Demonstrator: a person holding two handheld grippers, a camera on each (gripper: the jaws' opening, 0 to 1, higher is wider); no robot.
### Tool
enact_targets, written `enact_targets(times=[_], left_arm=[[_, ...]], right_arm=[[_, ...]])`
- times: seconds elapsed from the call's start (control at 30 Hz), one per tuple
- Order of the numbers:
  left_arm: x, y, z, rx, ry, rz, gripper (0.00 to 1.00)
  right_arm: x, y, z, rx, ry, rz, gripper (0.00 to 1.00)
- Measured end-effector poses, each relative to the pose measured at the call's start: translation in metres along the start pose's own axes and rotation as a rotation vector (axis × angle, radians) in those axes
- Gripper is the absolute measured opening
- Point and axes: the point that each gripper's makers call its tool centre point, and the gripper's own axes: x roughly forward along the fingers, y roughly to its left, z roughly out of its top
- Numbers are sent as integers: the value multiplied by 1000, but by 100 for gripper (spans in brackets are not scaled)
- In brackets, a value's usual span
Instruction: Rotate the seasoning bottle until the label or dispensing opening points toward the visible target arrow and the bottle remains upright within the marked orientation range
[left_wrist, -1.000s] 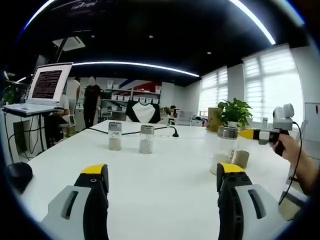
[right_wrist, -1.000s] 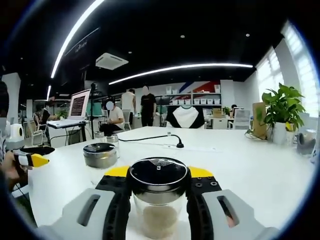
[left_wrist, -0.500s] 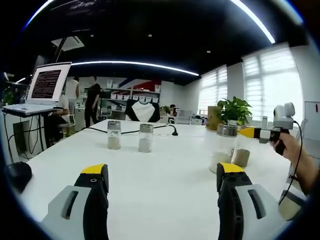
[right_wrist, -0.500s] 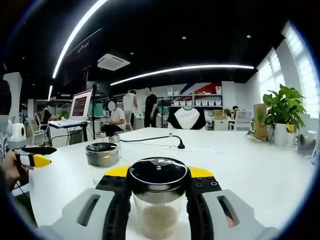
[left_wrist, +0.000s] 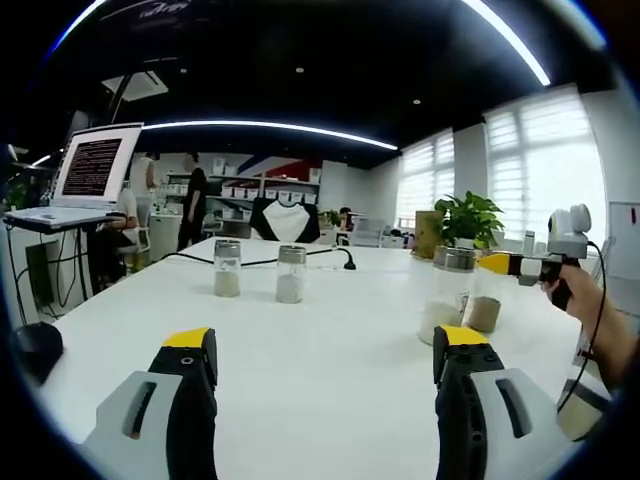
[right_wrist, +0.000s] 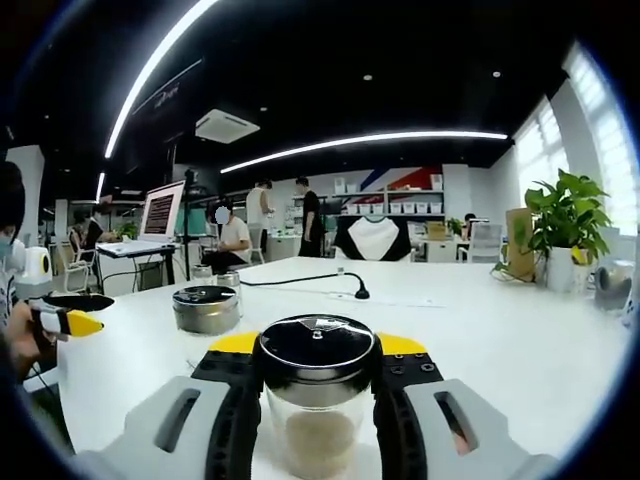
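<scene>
Nothing on the white worktop (left_wrist: 320, 370) has moved. Right tool (right_wrist: 317, 372) stays clamped on the clear glass seasoning bottle with the dark metal lid (right_wrist: 316, 385), upright between its jaws. Left tool (left_wrist: 325, 375) hangs open. Twisting too fast could tip the bottle.

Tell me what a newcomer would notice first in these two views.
In the right gripper view, the right gripper is clamped on a glass jar with a dark lid, dead centre. In the left gripper view, the left gripper hangs open over the white table, two small jars beyond.
</scene>
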Motion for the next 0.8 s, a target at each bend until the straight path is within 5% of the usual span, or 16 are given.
enact_targets(times=[0.8], left_arm=[[-1, 2, 1, -2, 0, 5, 94]], right_arm=[[0, -5, 1, 1, -11, -126, 41]])
